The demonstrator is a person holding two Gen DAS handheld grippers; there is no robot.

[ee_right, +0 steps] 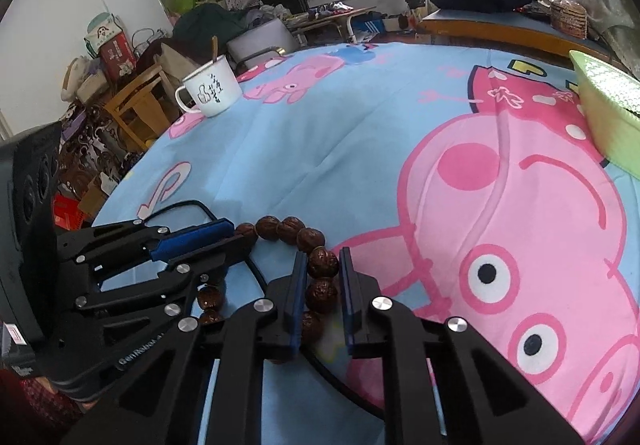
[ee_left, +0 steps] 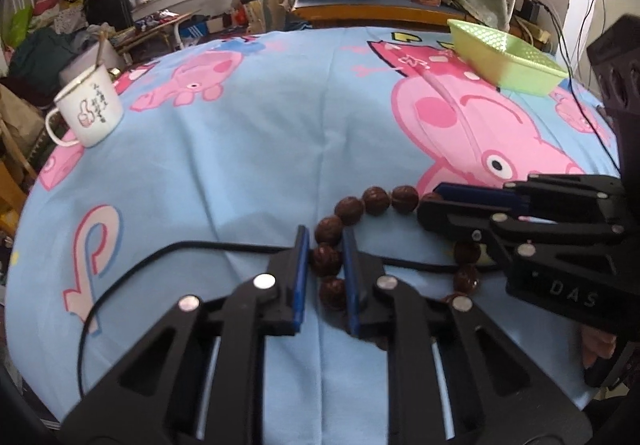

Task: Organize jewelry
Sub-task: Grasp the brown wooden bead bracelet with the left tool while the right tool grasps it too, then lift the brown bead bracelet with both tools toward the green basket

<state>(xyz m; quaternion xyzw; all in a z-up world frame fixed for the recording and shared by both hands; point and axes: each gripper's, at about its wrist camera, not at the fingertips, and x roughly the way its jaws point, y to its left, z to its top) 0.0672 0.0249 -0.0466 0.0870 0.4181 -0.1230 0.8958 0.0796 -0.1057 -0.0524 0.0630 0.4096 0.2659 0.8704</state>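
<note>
A brown beaded bracelet (ee_left: 362, 205) of large walnut-like beads lies in a loop on the blue cartoon-pig cloth (ee_left: 248, 149). My left gripper (ee_left: 326, 245) straddles its left side, with blue pads on both sides of a bead and a small gap on the right. My right gripper (ee_right: 323, 265) straddles the bracelet (ee_right: 288, 229) on its right side, with a small gap to the right pad. Each gripper shows in the other's view: the right gripper (ee_left: 430, 205) and the left gripper (ee_right: 236, 233). A green plastic basket (ee_left: 500, 55) stands at the far right.
A white enamel mug (ee_left: 90, 107) with a spoon stands at the far left edge of the table. A black cable (ee_left: 132, 277) lies on the cloth under the grippers. The basket's edge shows in the right wrist view (ee_right: 608, 113). Cluttered furniture surrounds the table.
</note>
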